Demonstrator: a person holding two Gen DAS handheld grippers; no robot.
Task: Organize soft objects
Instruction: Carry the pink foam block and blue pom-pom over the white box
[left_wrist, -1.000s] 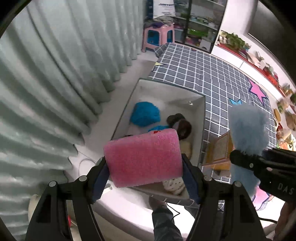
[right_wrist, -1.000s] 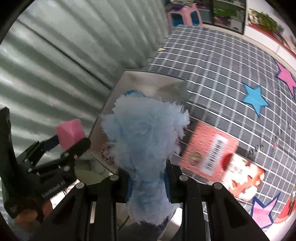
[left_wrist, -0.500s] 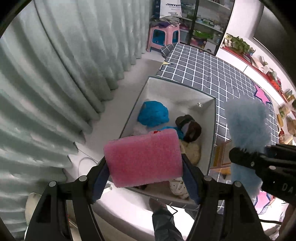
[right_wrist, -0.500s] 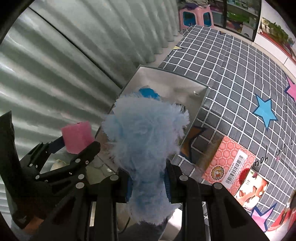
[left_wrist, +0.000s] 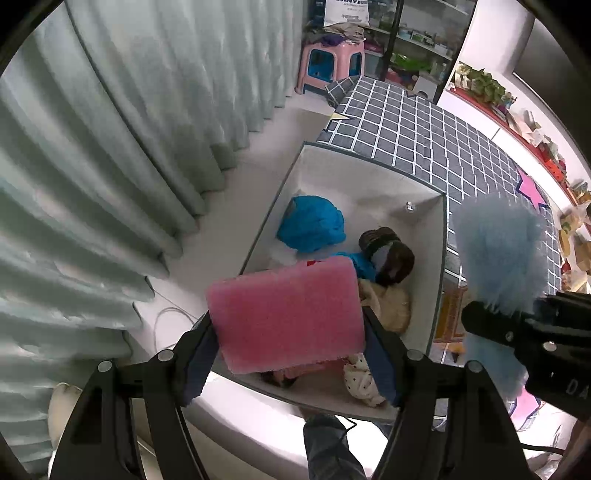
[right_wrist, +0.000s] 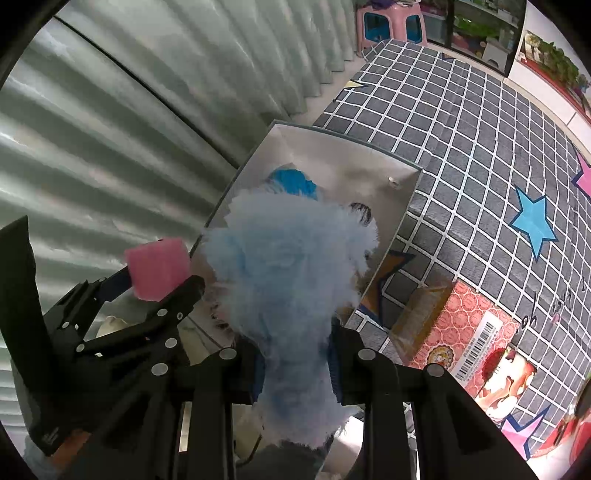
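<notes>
My left gripper (left_wrist: 288, 332) is shut on a pink sponge (left_wrist: 286, 314) and holds it above the near end of a grey storage box (left_wrist: 369, 162). The sponge also shows in the right wrist view (right_wrist: 157, 267). My right gripper (right_wrist: 295, 358) is shut on a fluffy light blue plush (right_wrist: 291, 273), held above the box's right side; the plush shows in the left wrist view (left_wrist: 500, 254). In the box lie a bright blue cloth (left_wrist: 310, 225), a dark brown plush (left_wrist: 388, 254), a cream plush (left_wrist: 388, 302) and a dotted white item (left_wrist: 362, 380).
The box (right_wrist: 332, 147) stands on a pale floor between grey-green curtains (left_wrist: 110, 166) and a dark grid play mat (right_wrist: 461, 147). A red printed carton (right_wrist: 465, 332) lies on the mat near the box. A pink stool (left_wrist: 330, 66) and shelves stand far back.
Both grippers have risen and drawn back from the box, so it looks smaller and further off. Both still hold their objects.
</notes>
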